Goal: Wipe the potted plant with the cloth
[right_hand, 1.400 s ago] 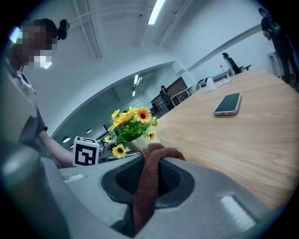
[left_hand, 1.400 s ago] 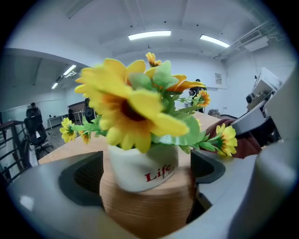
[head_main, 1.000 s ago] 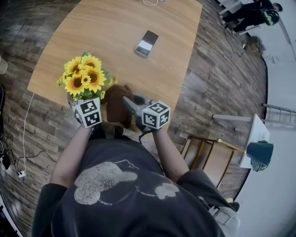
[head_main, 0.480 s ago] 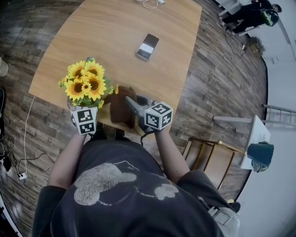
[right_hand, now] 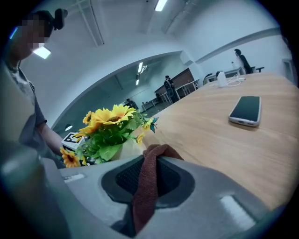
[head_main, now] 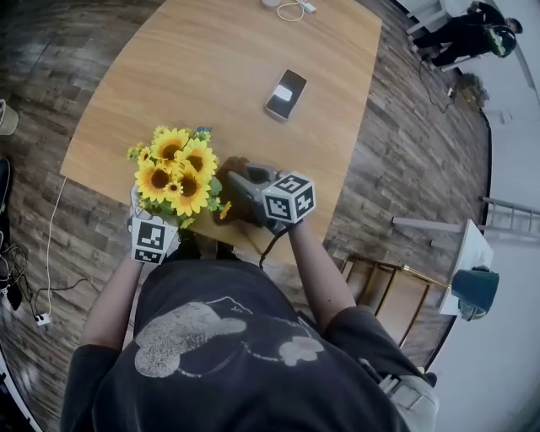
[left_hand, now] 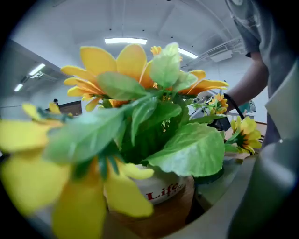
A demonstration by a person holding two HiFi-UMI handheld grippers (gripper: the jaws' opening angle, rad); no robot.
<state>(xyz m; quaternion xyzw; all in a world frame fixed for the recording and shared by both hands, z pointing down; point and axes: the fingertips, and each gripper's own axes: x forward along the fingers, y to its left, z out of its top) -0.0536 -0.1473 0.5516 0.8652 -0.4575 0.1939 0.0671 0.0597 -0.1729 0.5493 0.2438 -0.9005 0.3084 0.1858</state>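
The potted plant [head_main: 177, 175], yellow sunflowers with green leaves in a white pot [left_hand: 164, 190] with red print, is at the table's near edge. My left gripper [head_main: 159, 215] is at the pot's base, mostly hidden under the blooms, and looks shut on the pot. In the left gripper view the pot fills the space between the jaws. My right gripper [right_hand: 148, 175] is shut on a brown cloth [right_hand: 145, 193], which sticks up past the jaws. In the head view the cloth [head_main: 229, 166] sits just right of the flowers, against the leaves.
A phone [head_main: 286, 94] lies face up on the wooden table [head_main: 211, 59], with a white cable [head_main: 292, 9] at its far edge. A wooden chair [head_main: 384, 291] and a white side table [head_main: 469, 253] with a teal cup stand to the right. A person [head_main: 468, 29] is at the back right.
The plant and my left gripper have shifted right and nearer to me. My right gripper has brought the cloth up beside the flowers, closing the gap between them.
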